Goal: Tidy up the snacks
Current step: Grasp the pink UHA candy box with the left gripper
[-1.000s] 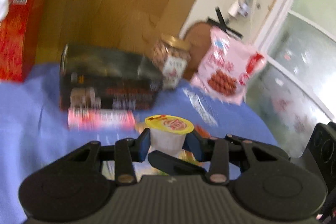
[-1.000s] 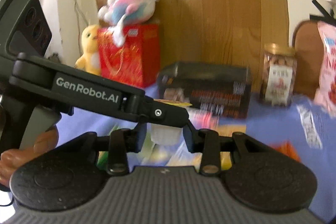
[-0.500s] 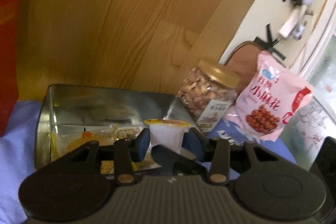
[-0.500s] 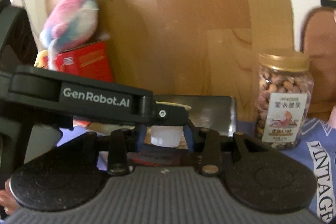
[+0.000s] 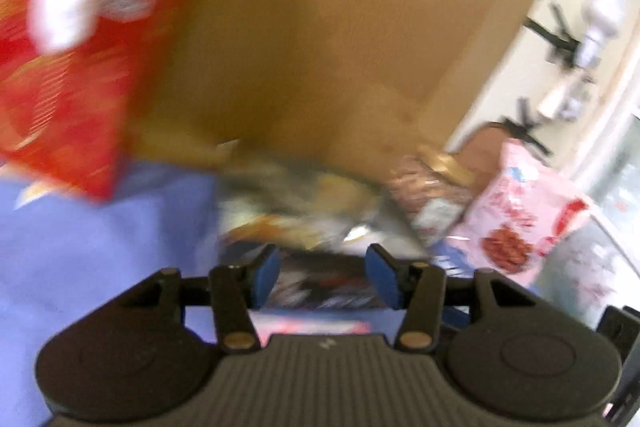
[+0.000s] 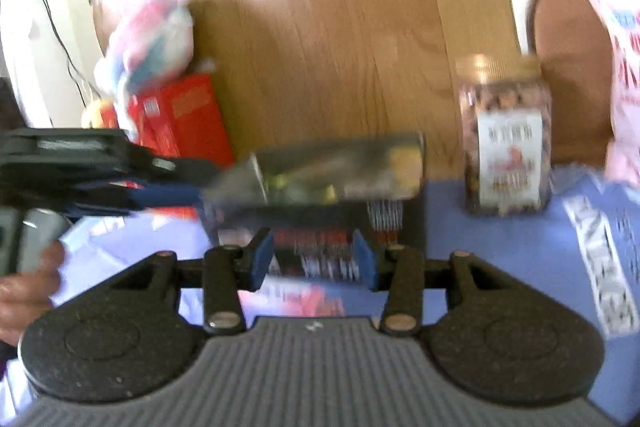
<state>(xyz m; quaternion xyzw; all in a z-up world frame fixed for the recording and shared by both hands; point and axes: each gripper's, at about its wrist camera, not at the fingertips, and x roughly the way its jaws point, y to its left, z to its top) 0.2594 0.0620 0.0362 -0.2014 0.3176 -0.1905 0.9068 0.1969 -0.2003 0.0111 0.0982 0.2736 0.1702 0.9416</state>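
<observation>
Jelly cup gone from between both grippers since the earlier frames; I cannot make it out in the blur, presumably inside the open tin (image 6: 340, 167). Left gripper (image 5: 322, 277) and right gripper (image 6: 314, 259), just before the tin, are opening, nothing between them. Cup judged light, thin-walled, crushable: grip sidewall gently below rim.

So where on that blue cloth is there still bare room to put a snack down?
Bare blue cloth lies left of the open tin, below the red box. A smaller patch sits between the tin and the nut jar. Right of the jar, the pink bag crowds things.
</observation>
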